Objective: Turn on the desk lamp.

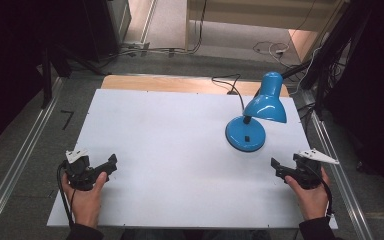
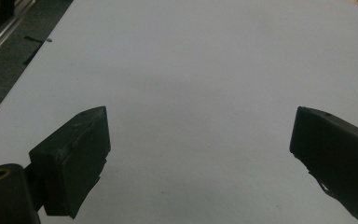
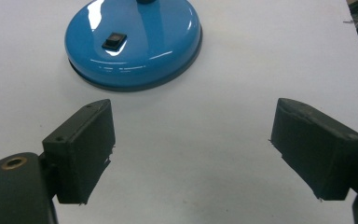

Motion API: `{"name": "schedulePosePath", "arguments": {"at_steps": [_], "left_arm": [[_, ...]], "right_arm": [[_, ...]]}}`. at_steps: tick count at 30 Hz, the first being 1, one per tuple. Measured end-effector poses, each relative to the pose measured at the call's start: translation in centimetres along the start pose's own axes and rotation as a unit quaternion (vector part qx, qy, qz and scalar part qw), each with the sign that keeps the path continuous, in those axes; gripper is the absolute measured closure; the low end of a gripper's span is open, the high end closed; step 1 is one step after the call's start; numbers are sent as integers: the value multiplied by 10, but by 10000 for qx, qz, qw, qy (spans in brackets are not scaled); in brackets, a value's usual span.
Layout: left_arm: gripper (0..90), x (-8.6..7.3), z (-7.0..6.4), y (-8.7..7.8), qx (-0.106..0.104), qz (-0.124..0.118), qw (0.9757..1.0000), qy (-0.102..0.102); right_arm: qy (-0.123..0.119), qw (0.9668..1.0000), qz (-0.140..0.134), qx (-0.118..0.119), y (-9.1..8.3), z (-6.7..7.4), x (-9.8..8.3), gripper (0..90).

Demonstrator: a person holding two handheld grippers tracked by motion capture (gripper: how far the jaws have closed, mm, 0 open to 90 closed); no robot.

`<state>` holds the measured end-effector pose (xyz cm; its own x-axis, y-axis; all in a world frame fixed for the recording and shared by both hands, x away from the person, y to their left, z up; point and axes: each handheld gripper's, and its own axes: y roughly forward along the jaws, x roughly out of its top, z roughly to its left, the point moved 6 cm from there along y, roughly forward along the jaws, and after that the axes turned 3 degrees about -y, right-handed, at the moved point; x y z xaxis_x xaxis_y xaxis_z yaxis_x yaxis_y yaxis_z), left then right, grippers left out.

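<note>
A blue desk lamp [image 1: 252, 117] stands on the white table [image 1: 170, 145] at the right, its round base [image 3: 133, 42] carrying a black rocker switch [image 3: 114, 40] and its shade tilted down to the right. My right gripper [image 1: 276, 168] sits open just in front of the base, jaws wide apart with nothing between them [image 3: 191, 149]. Near the table's front left, my left gripper [image 1: 111, 163] is held low over bare tabletop, open and empty [image 2: 200, 154].
A black cord [image 1: 232, 87] runs from the lamp off the table's back edge. Metal rails [image 1: 20, 160] flank the table on both sides. Cables [image 1: 270, 49] lie on the floor behind, and dark equipment stands at the far left and right.
</note>
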<state>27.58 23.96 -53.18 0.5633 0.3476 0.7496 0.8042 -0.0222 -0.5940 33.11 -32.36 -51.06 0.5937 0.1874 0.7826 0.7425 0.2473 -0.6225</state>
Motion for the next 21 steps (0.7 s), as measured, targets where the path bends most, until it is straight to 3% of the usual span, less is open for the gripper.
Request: {"name": "schedulePosePath", "arguments": {"at_steps": [21], "left_arm": [[55, 0, -1, 0, -20, -7, 10000, -10]], "right_arm": [[-26, 9999, 1, 122, 11, 10, 11, 121]]}}
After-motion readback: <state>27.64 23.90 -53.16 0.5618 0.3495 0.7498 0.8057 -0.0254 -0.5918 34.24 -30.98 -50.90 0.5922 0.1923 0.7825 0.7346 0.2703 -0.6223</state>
